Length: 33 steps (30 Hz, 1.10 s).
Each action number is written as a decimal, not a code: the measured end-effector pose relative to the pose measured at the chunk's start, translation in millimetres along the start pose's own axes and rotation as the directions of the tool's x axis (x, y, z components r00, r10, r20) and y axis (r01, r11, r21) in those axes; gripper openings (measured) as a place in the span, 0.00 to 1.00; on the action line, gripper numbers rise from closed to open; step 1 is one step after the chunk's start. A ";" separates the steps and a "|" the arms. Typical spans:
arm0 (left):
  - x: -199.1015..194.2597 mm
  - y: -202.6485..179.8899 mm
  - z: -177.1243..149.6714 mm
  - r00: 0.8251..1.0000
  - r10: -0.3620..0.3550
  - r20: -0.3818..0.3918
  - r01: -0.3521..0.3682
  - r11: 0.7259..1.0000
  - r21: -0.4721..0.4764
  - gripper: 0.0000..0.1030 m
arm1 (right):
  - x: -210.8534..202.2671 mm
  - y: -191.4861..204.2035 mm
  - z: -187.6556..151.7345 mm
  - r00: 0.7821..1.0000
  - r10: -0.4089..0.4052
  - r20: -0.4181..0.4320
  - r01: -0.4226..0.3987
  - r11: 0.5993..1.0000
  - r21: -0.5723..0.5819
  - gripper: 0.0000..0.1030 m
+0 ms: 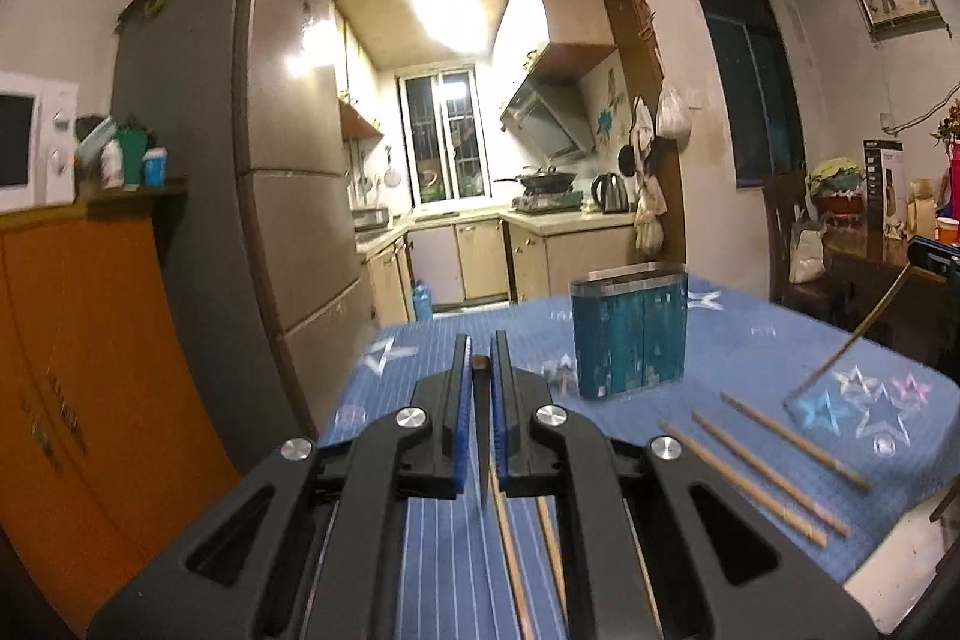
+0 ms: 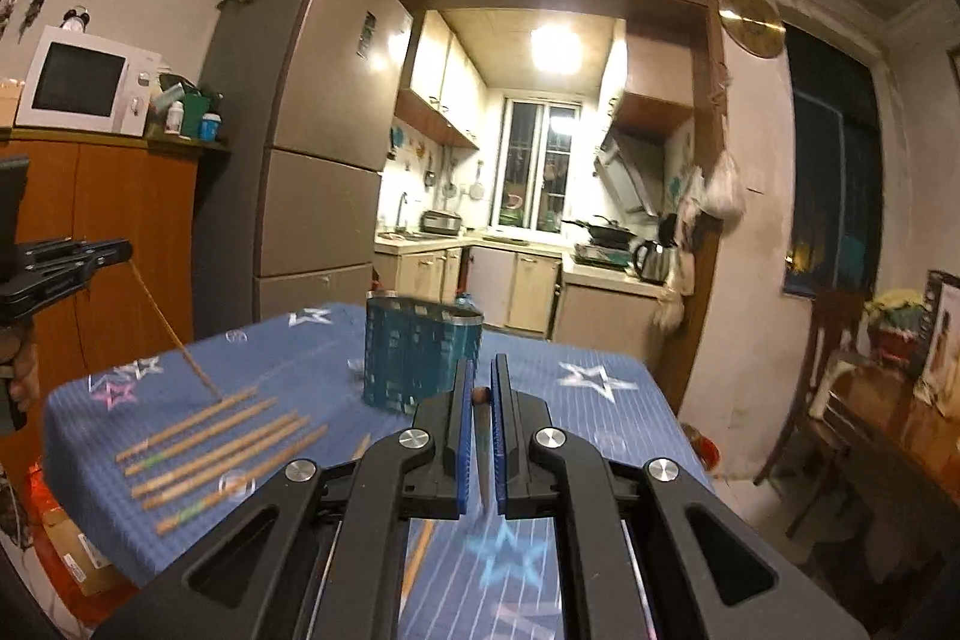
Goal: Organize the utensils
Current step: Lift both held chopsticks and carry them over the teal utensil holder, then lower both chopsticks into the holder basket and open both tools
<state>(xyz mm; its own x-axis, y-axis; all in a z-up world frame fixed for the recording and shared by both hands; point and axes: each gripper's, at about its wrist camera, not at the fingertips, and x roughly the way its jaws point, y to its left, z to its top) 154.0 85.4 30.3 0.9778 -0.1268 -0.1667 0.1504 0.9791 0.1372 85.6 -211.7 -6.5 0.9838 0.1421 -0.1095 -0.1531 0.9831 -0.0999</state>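
Both grippers are shut on one wooden chopstick each, above a table with a blue starred cloth [image 1: 750, 358]. My left gripper [image 1: 479, 370] pinches a chopstick [image 1: 482, 460] that hangs down; it shows in the right wrist view [image 2: 174, 334], its tip touching the row of chopsticks [image 2: 222, 442] on the cloth. My right gripper [image 2: 479, 394] pinches another chopstick [image 2: 482, 460], seen slanting in the left wrist view [image 1: 852, 340]. A blue utensil holder [image 1: 630, 334] stands upright mid-table [image 2: 420, 358]. Three chopsticks [image 1: 774, 466] lie to the right.
A grey fridge [image 1: 240, 196] and an orange cabinet [image 1: 78, 370] with a microwave [image 2: 84, 79] stand left of the table. A dark wooden sideboard [image 2: 888, 436] with clutter stands at the right. The kitchen doorway [image 1: 480, 196] lies behind the table.
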 end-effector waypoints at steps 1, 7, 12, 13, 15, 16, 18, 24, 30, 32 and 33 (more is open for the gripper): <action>7.0 -1.0 10.3 1.000 -0.007 0.003 0.007 1.000 0.004 0.05 | 7.4 -3.3 9.1 1.000 0.007 0.001 -0.007 1.000 -0.002 0.07; 27.4 -13.8 54.6 0.999 -0.047 0.016 0.046 0.998 0.034 0.05 | 40.0 -20.9 49.7 0.999 0.049 0.005 -0.050 0.998 0.034 0.07; 29.6 -21.2 79.3 0.996 -0.086 0.028 0.085 0.996 0.021 0.05 | 54.0 -29.7 75.7 0.996 0.090 0.018 -0.091 0.992 0.084 0.07; 30.0 -23.6 83.5 0.995 -0.097 0.031 0.096 0.995 0.016 0.05 | 56.5 -30.9 81.5 0.995 0.098 0.023 -0.100 0.991 0.093 0.07; 33.4 -30.8 95.0 0.992 -0.122 0.033 0.122 0.993 0.002 0.05 | 60.5 -32.4 92.2 0.993 0.110 0.030 -0.113 0.988 0.107 0.07; 36.0 -34.6 99.8 0.990 -0.134 0.033 0.134 0.991 -0.003 0.05 | 62.2 -32.0 96.0 0.993 0.113 0.033 -0.116 0.987 0.110 0.07; 43.1 -39.4 107.8 0.988 -0.151 0.028 0.152 0.988 -0.013 0.05 | 69.8 -31.9 109.7 0.992 0.123 0.035 -0.126 0.985 0.116 0.07; 64.9 -58.3 131.9 0.980 -0.196 0.015 0.197 0.980 -0.036 0.05 | 90.6 -26.0 148.9 0.989 0.145 0.038 -0.149 0.982 0.113 0.07; 78.6 -65.1 160.5 0.976 -0.216 0.037 0.218 0.974 -0.063 0.04 | 116.4 -21.0 186.6 0.986 0.161 0.031 -0.163 0.980 0.113 0.07; 84.5 -66.4 170.4 0.977 -0.210 0.048 0.213 0.975 -0.065 0.04 | 124.4 -18.9 198.0 0.986 0.164 0.030 -0.167 0.979 0.113 0.07; 87.4 -67.5 174.2 0.976 -0.210 0.053 0.213 0.975 -0.066 0.04 | 128.8 -17.8 204.1 0.986 0.165 0.030 -0.167 0.980 0.111 0.07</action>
<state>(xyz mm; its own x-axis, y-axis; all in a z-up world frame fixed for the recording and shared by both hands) 254.7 -19.5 176.5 0.9309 -0.3375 -0.1399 0.3452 0.9379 0.0342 234.1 -187.4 183.0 0.9474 0.3054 -0.0952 -0.3039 0.9522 0.0306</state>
